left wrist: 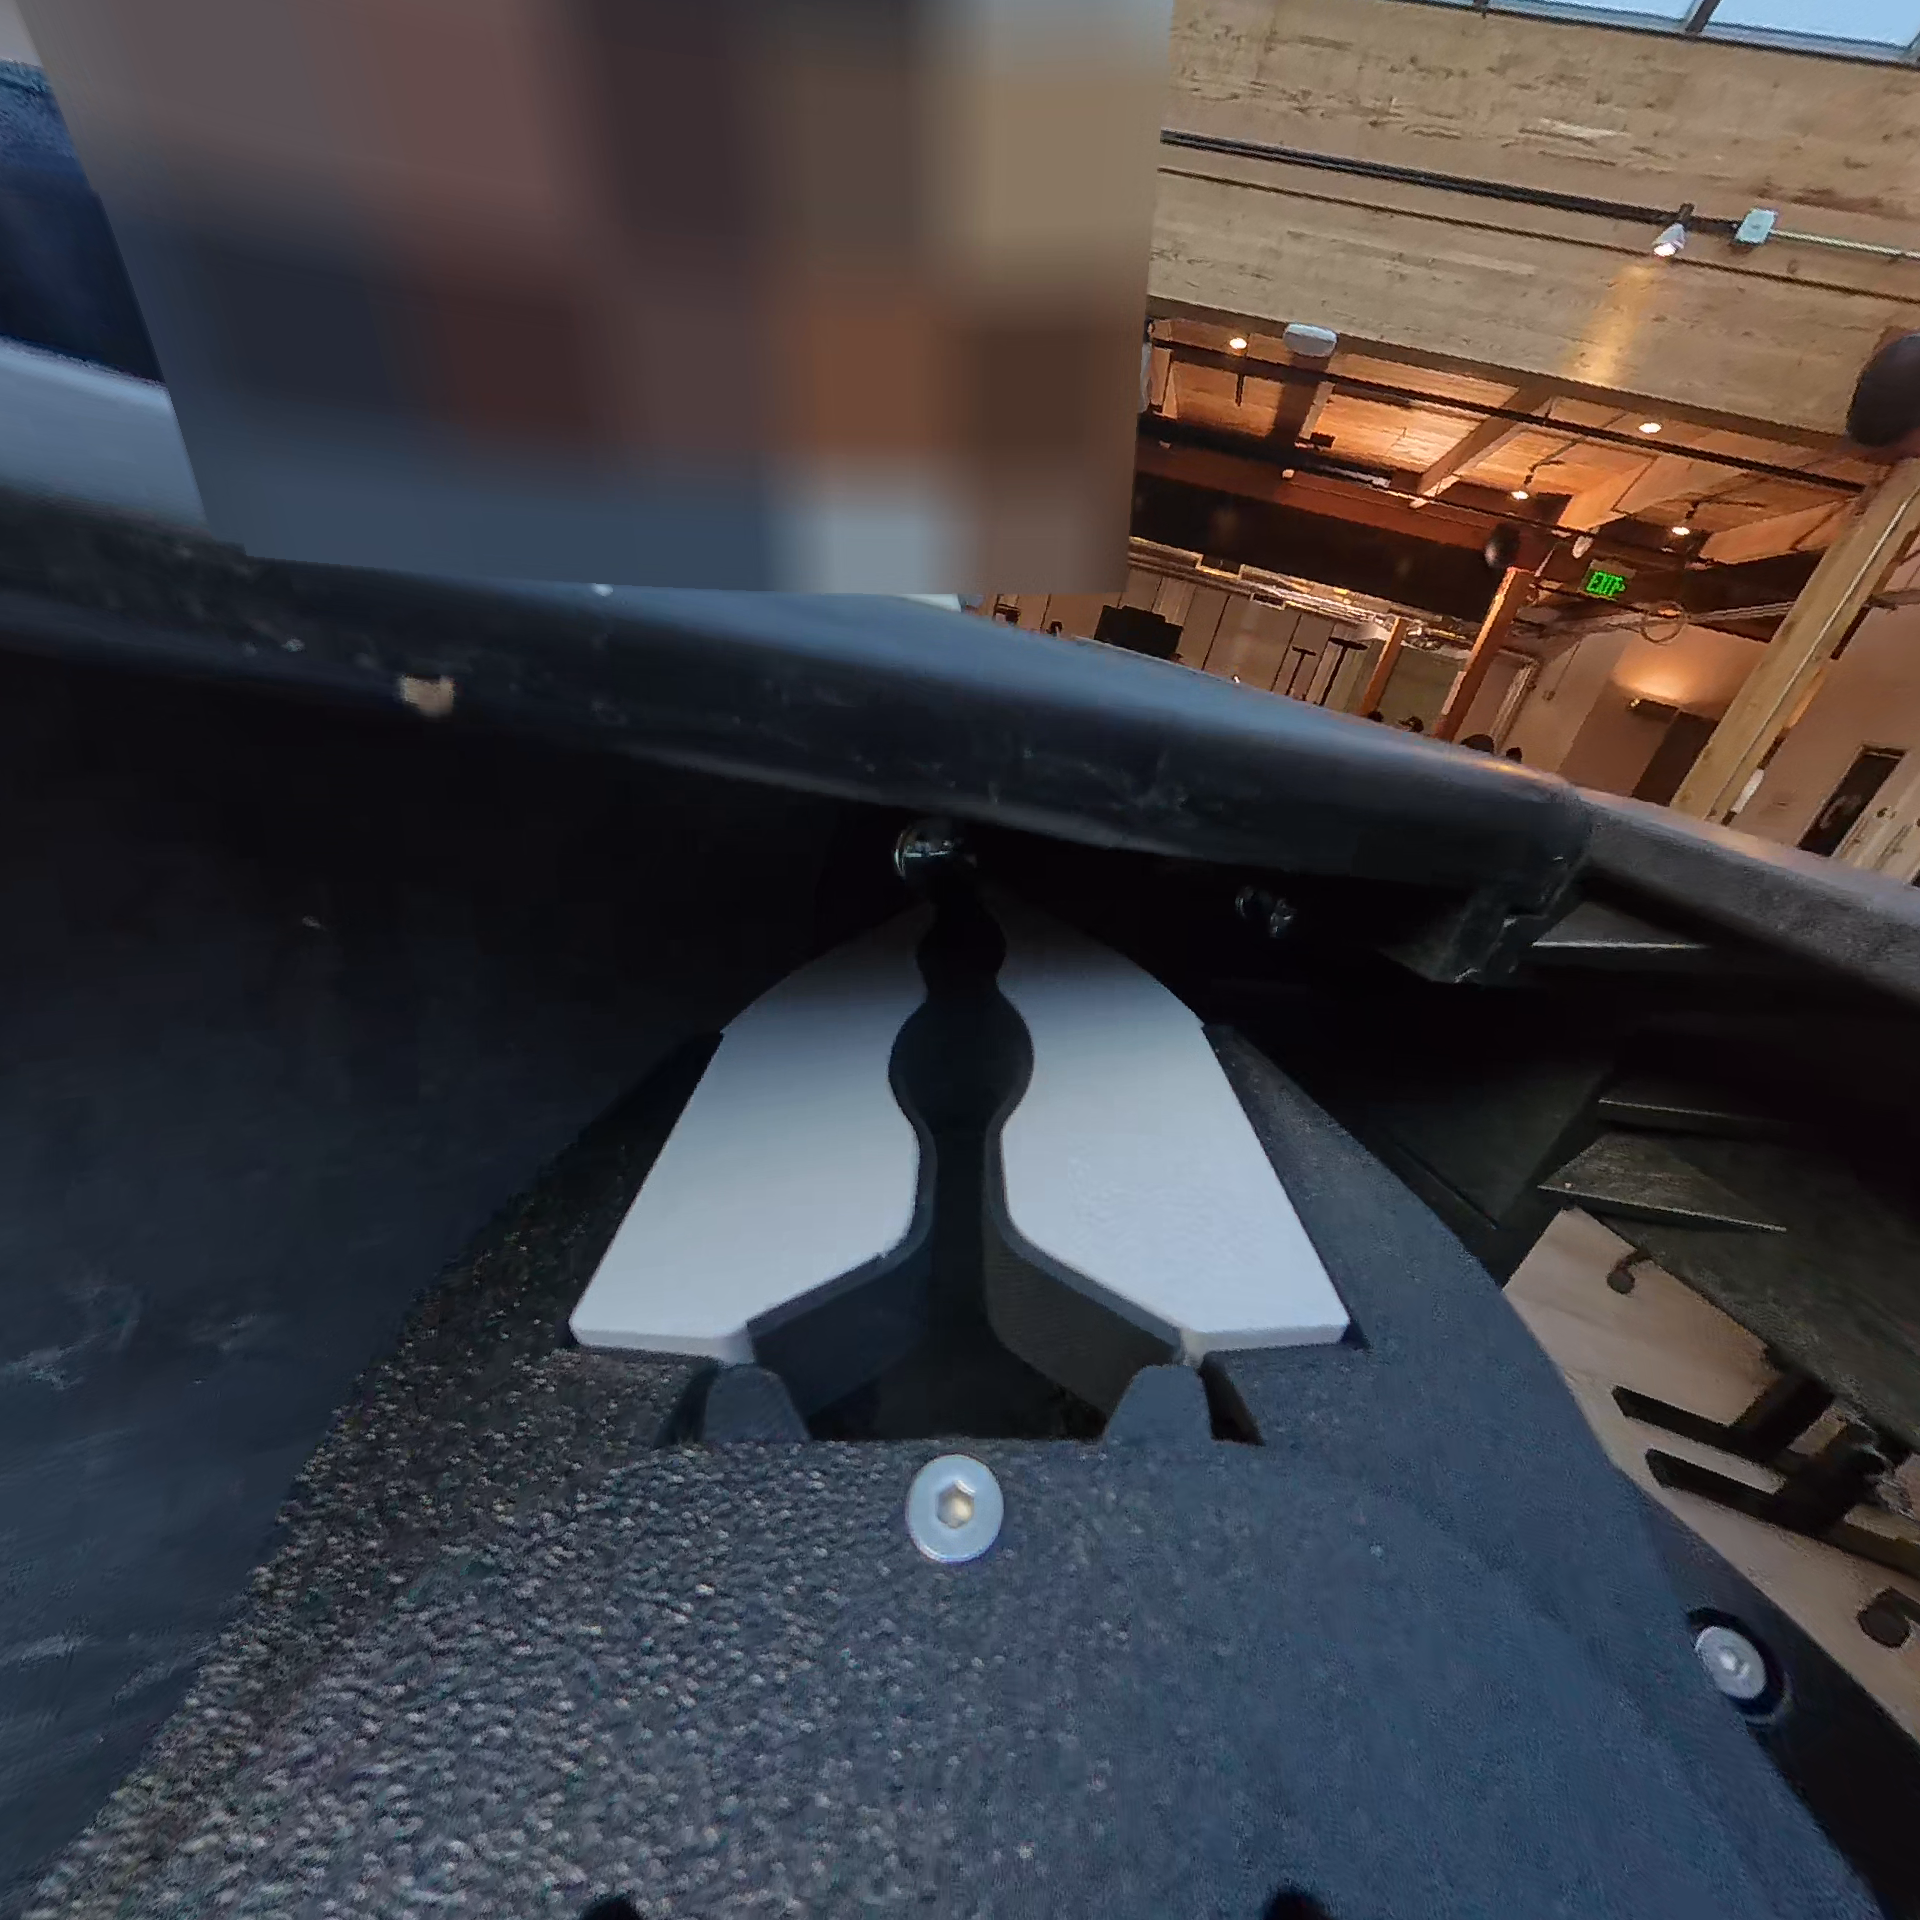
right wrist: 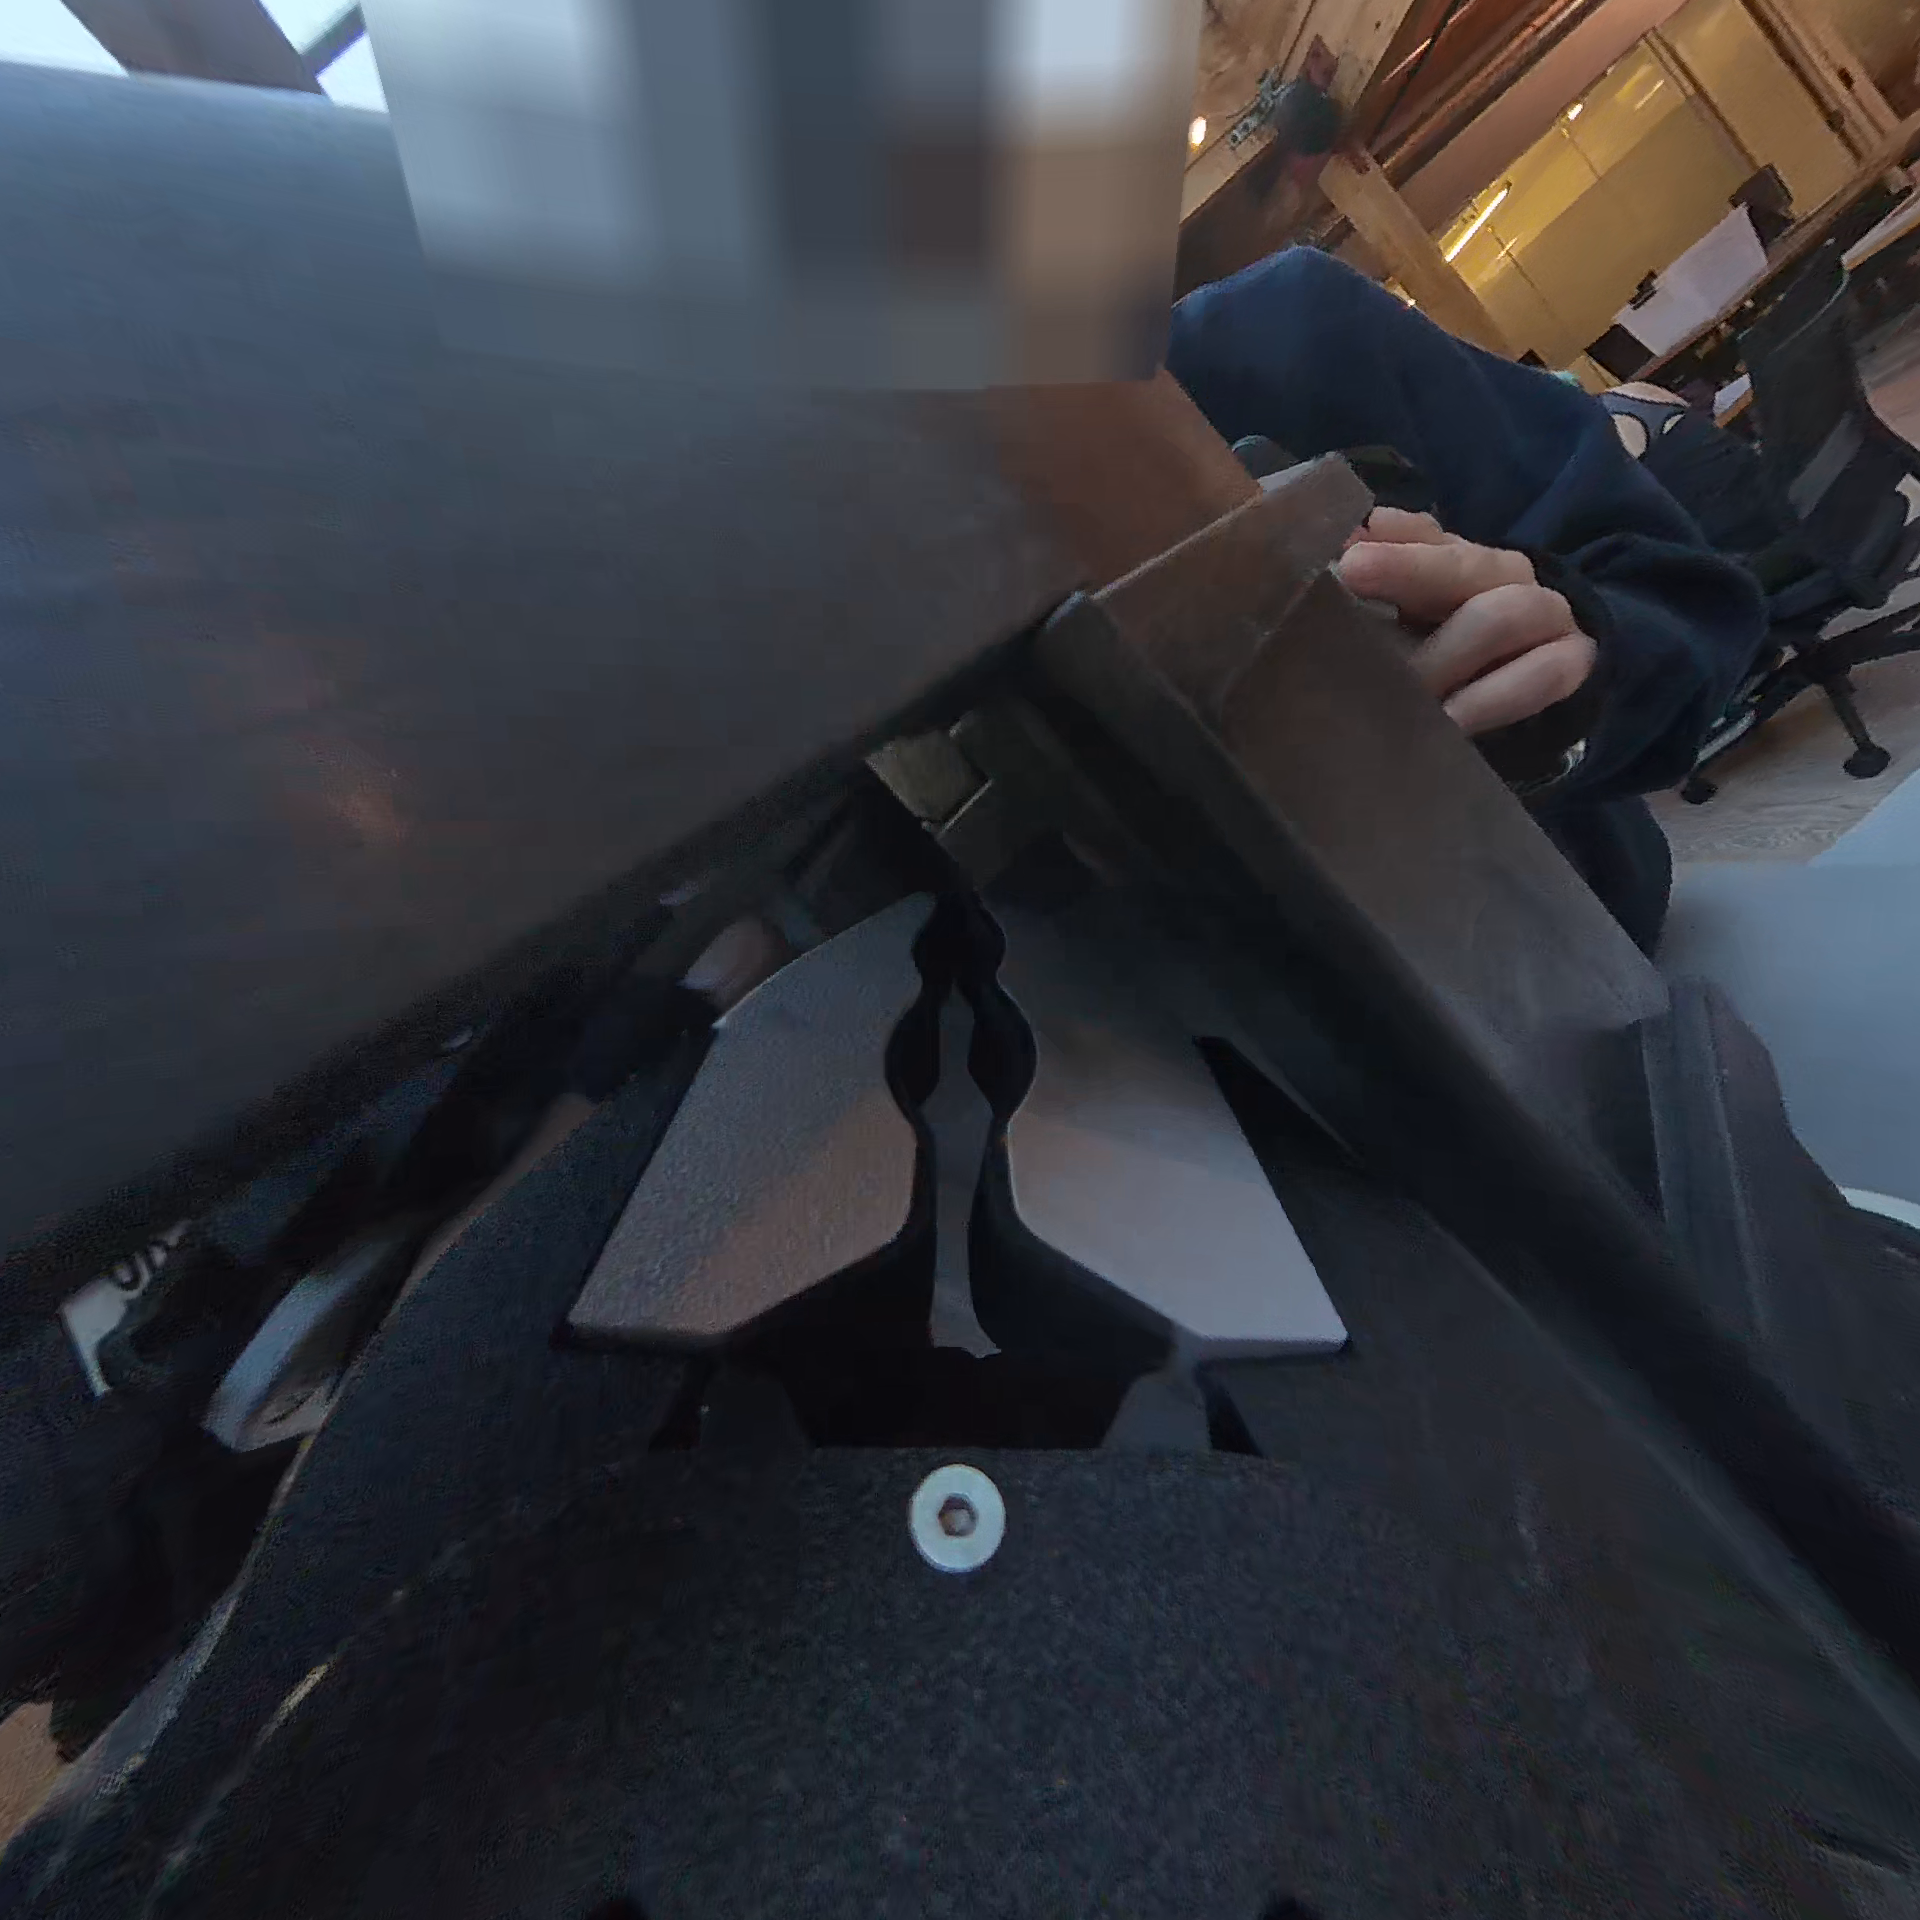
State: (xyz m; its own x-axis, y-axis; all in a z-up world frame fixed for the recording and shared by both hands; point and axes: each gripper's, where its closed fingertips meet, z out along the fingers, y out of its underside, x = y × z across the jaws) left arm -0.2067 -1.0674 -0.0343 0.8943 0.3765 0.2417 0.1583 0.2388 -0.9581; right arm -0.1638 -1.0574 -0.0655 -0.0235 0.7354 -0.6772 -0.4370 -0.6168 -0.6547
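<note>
Poking both claws up under a black tabletop edge [left wrist: 935, 717]; left claw [left wrist: 961, 935] and right claw [right wrist: 961, 935] pressed together, pinching nothing.

A green lit sign [left wrist: 1604, 583] hangs from the ceiling; a white label [right wrist: 125, 1283] bears cut-off letters.

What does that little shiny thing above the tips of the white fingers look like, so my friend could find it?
Start at the long black table edge crossing the left wrist view. Follow its underside to just above where the left gripper ends, its white fingers nearly closed. There sits a small round silver screw head, brighter than the duller bolt to its right.
</note>
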